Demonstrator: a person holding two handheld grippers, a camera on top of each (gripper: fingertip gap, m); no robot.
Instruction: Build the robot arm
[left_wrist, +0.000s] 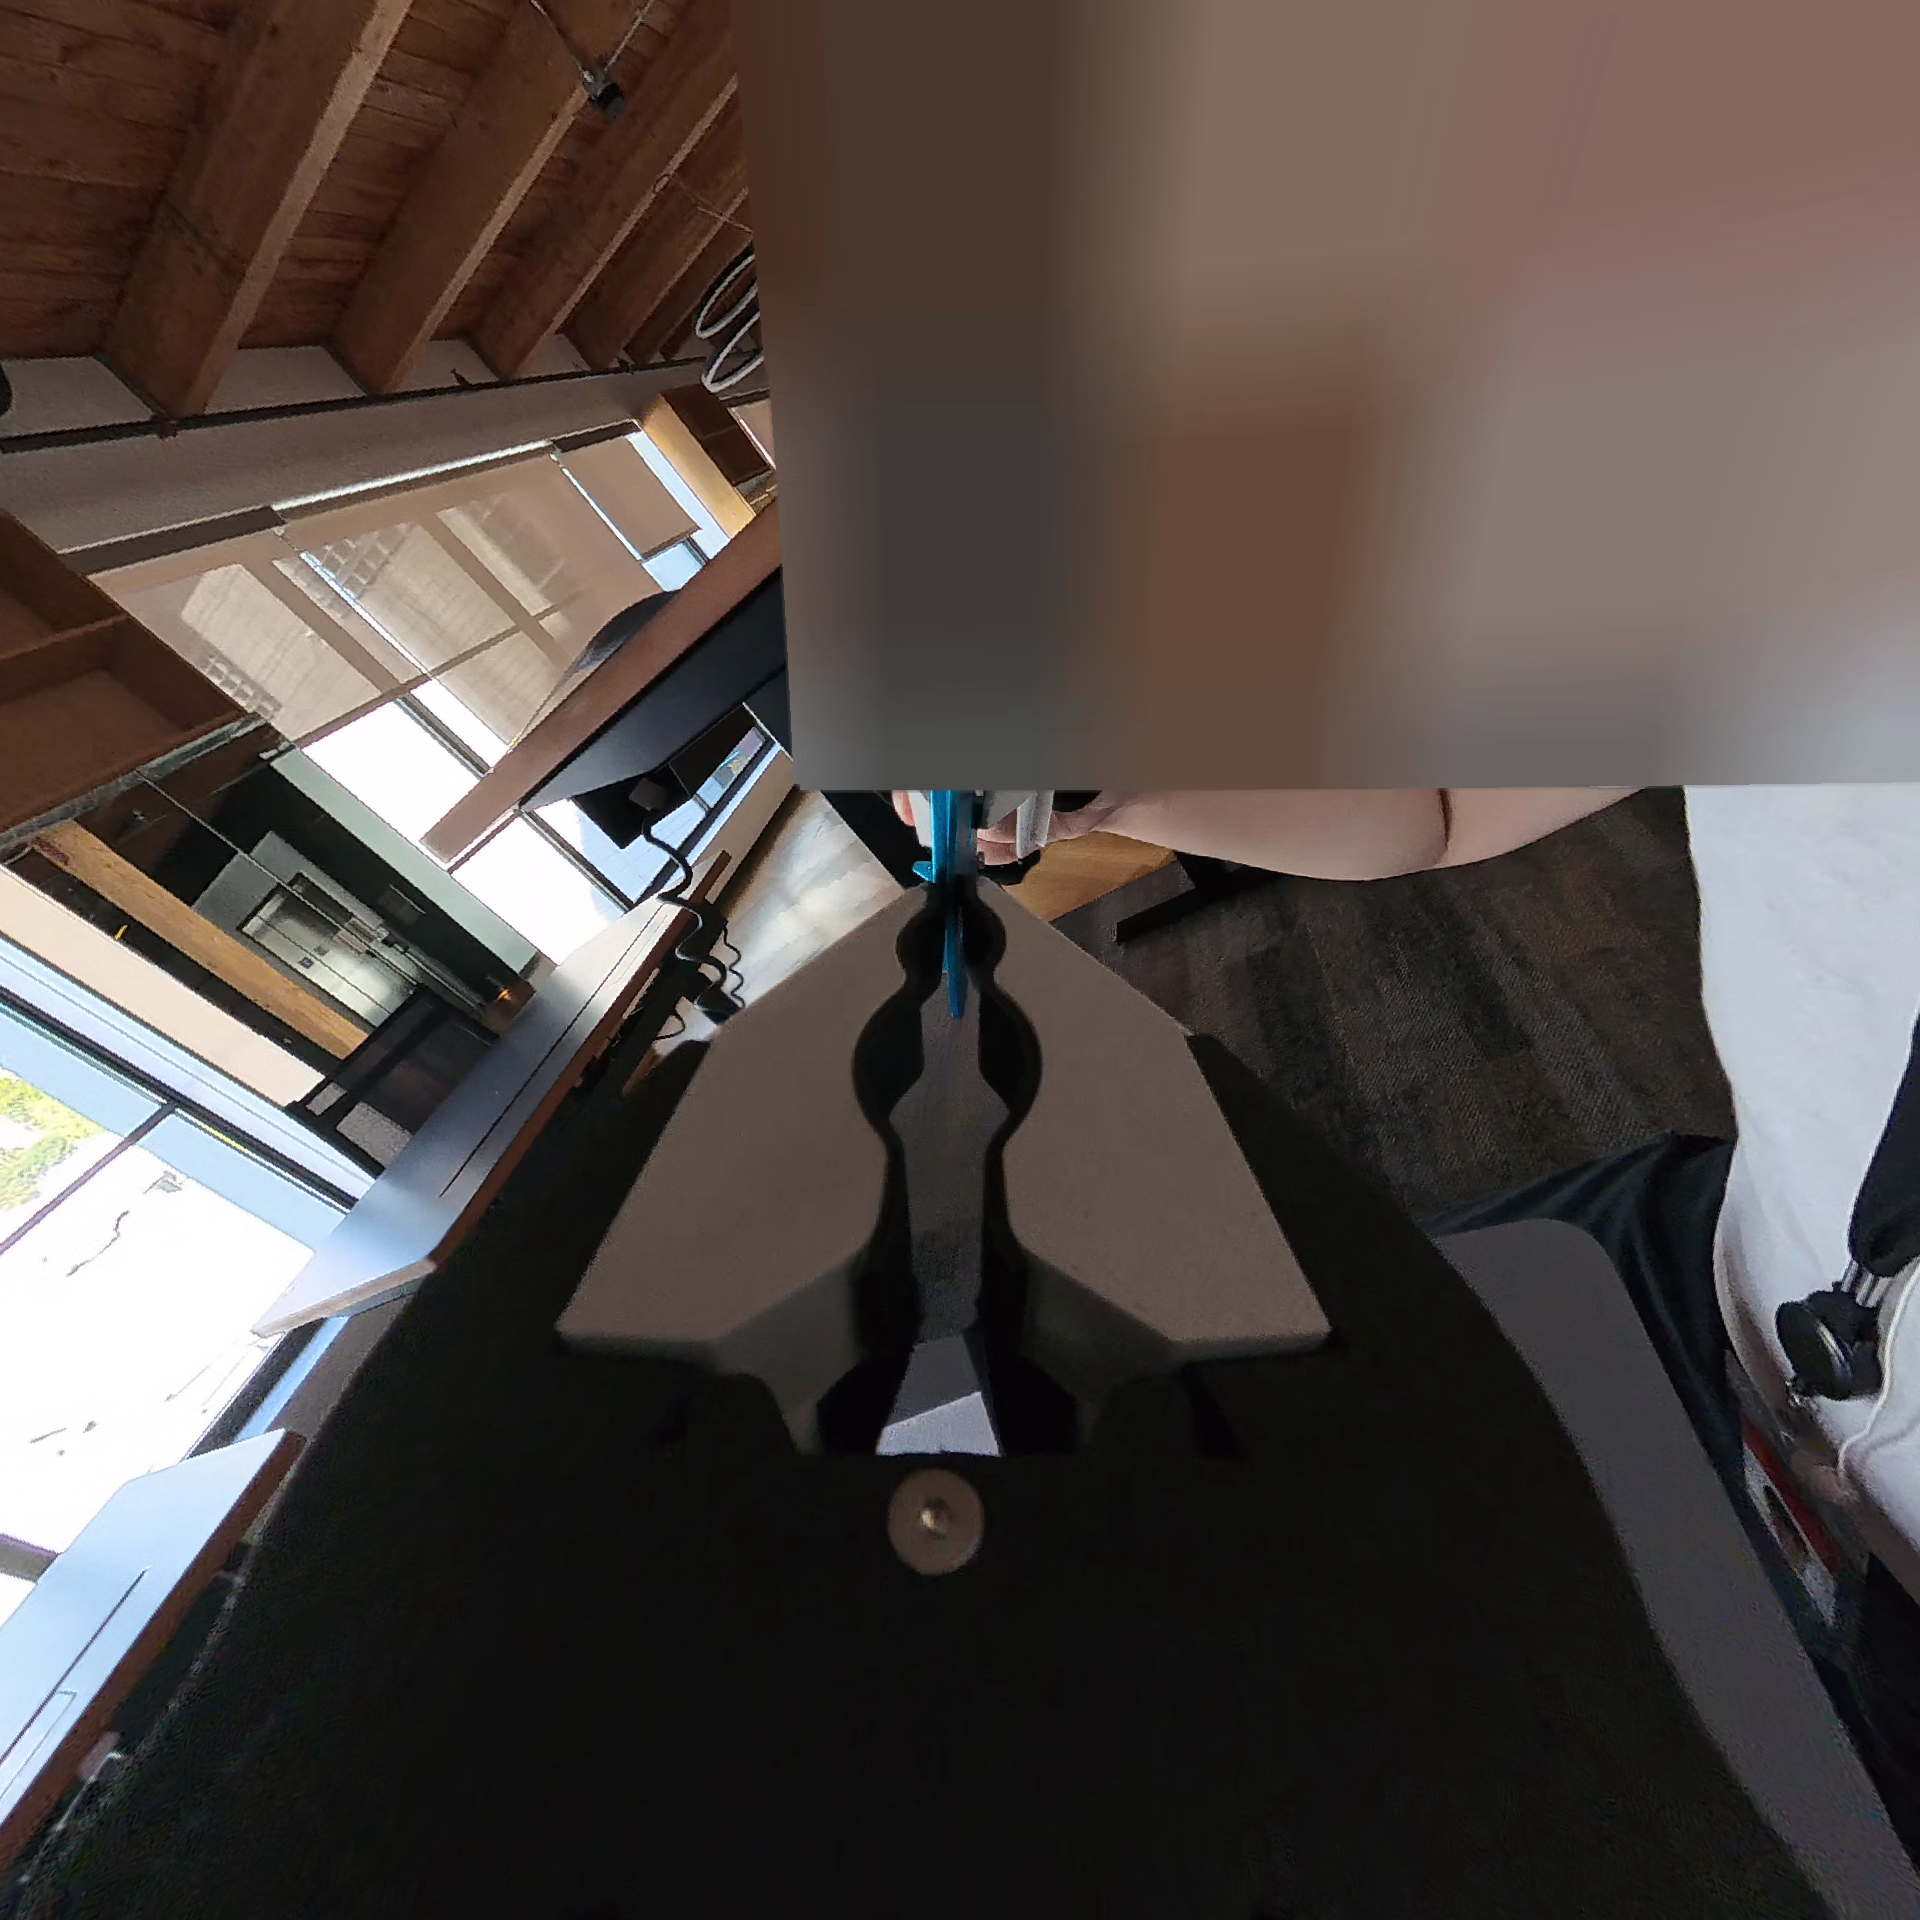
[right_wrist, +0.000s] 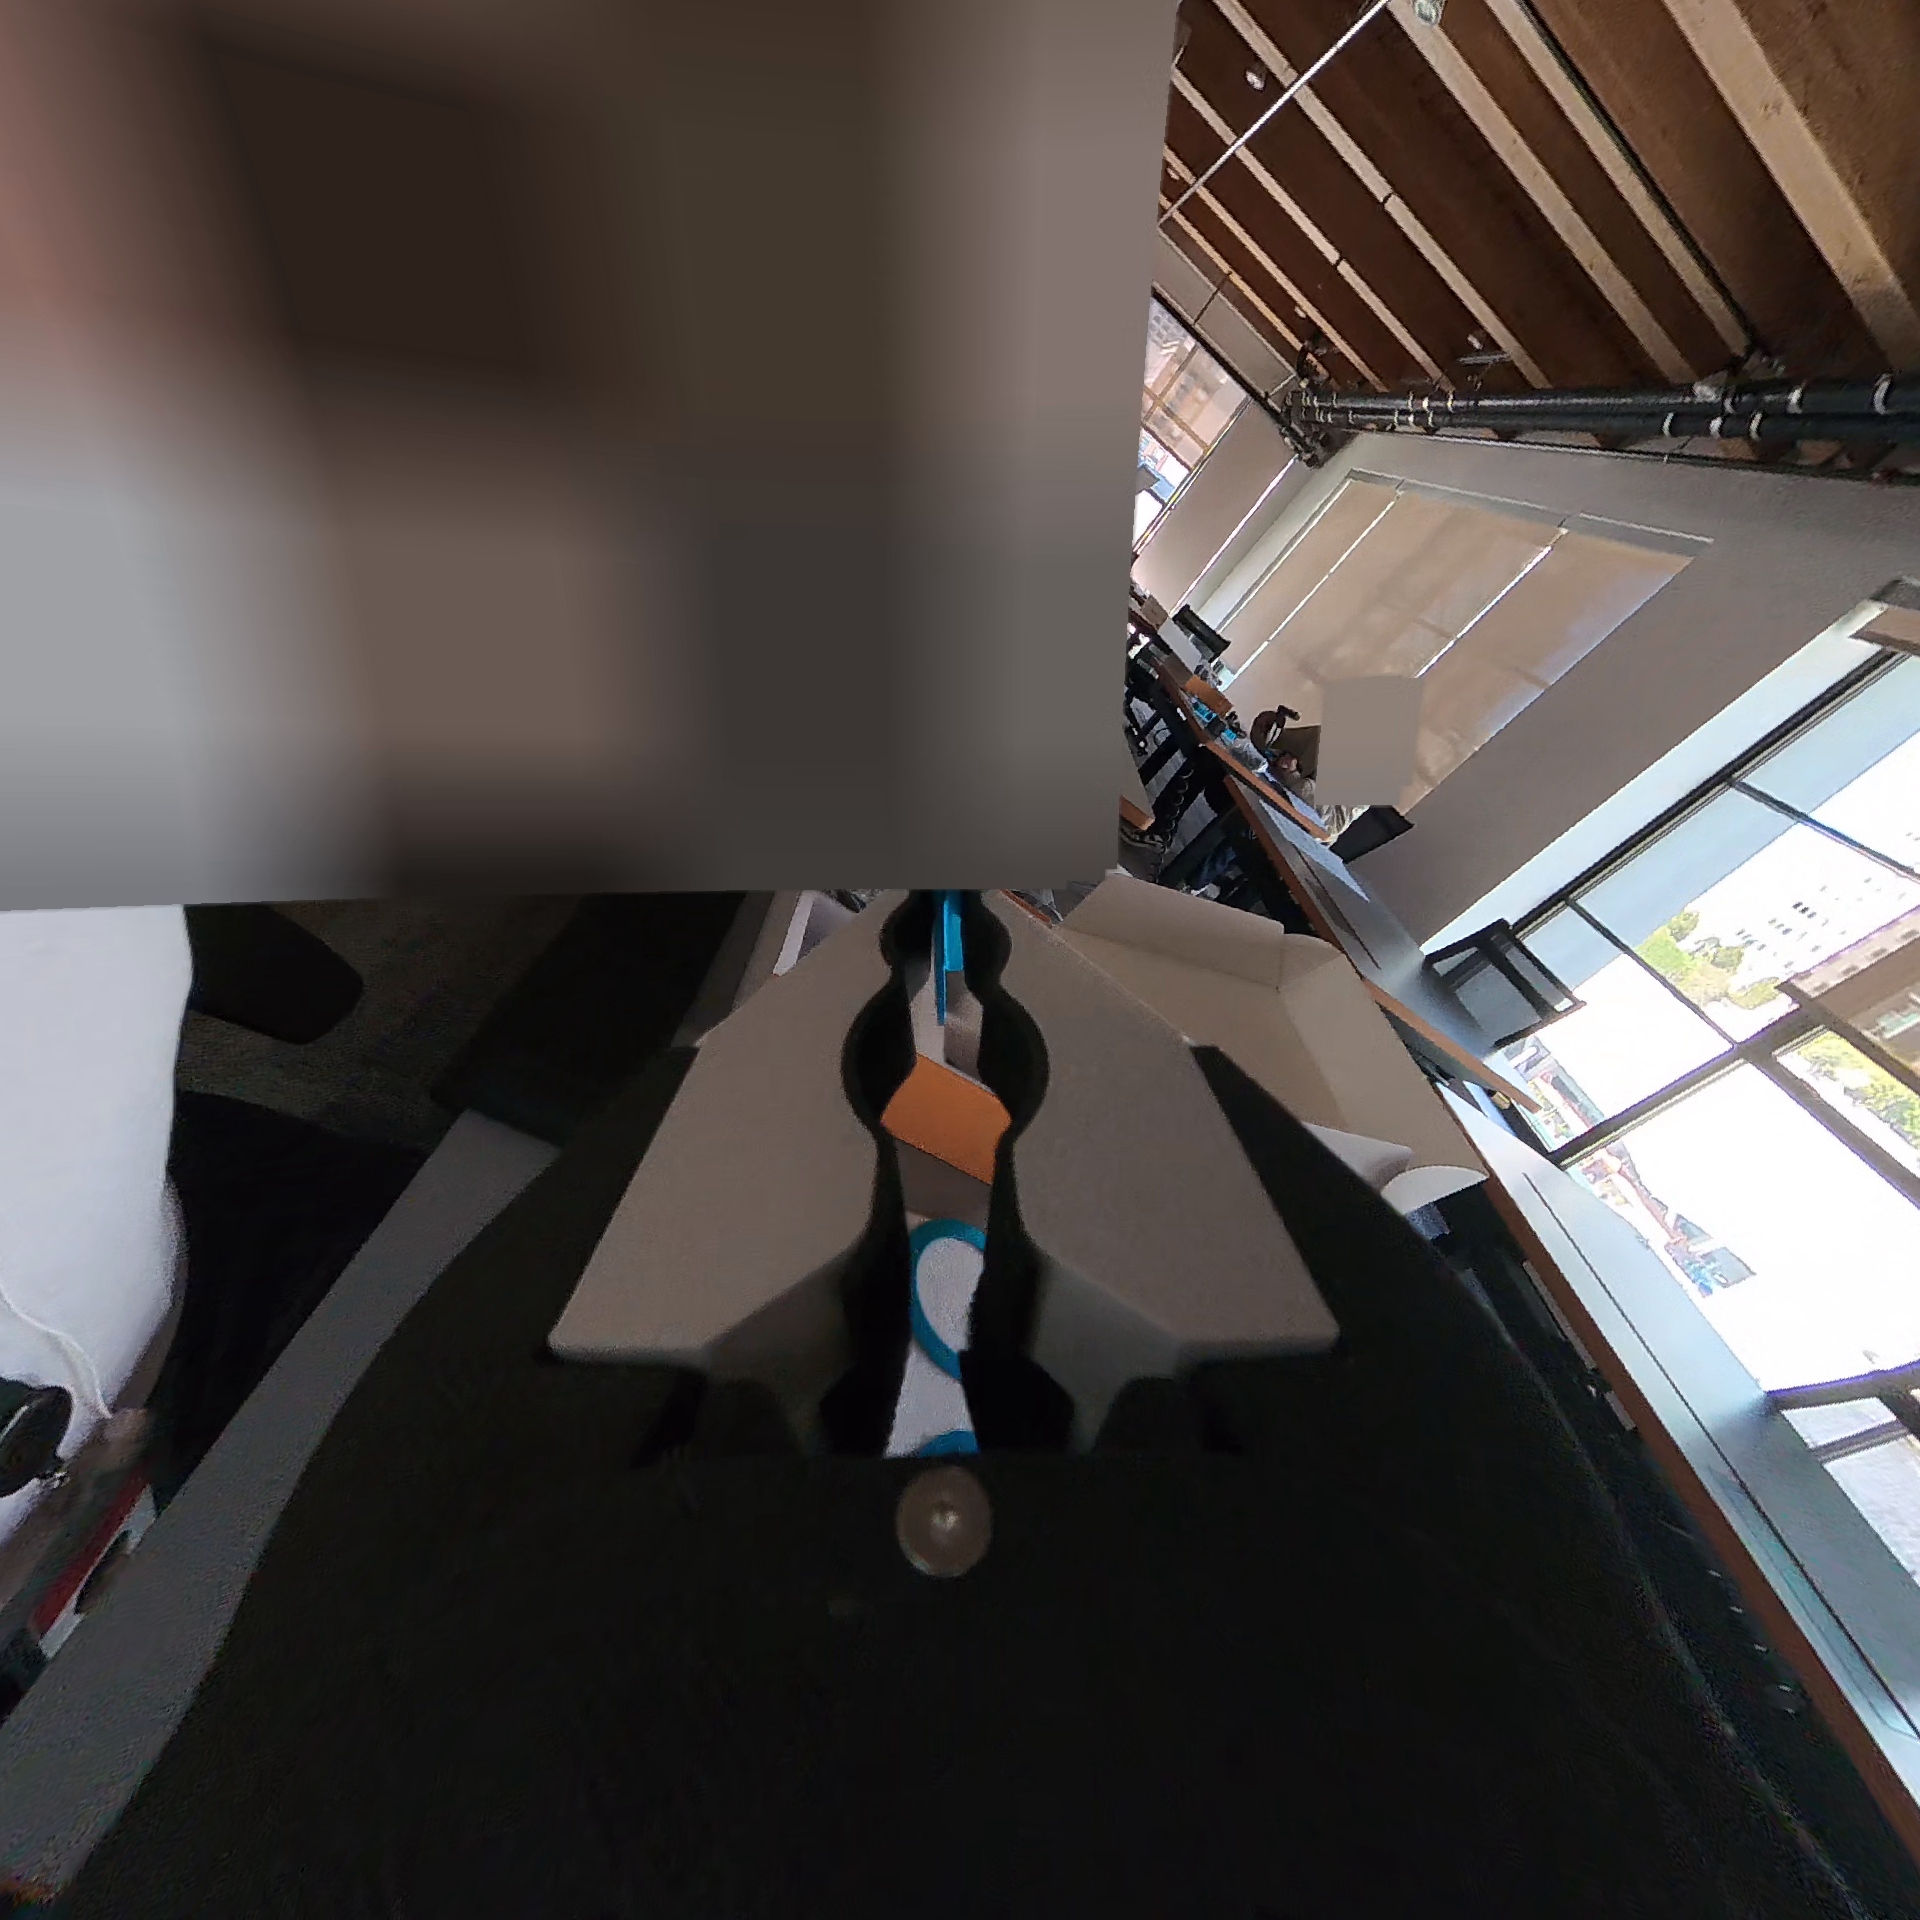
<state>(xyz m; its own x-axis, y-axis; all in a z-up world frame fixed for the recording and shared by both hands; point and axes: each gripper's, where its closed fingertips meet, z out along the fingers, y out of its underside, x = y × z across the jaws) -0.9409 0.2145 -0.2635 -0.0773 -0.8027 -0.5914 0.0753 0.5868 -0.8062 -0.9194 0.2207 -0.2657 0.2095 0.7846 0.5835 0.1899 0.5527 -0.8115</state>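
A thin blue strip (left_wrist: 951, 914) stands edge-on, pinched at the left gripper (left_wrist: 951, 935) tips; the right gripper (right_wrist: 951, 956) clamps it too — both tilted toward the wooden ceiling (right_wrist: 1558, 156)

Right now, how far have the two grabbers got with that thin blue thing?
Done: the left gripper and the right gripper are both shut on the thin blue piece. In hand: it is pinched between them, apparently off any surface. Left: it is not yet set down. An open white box sits beside the right gripper, but nothing shows where the piece belongs.
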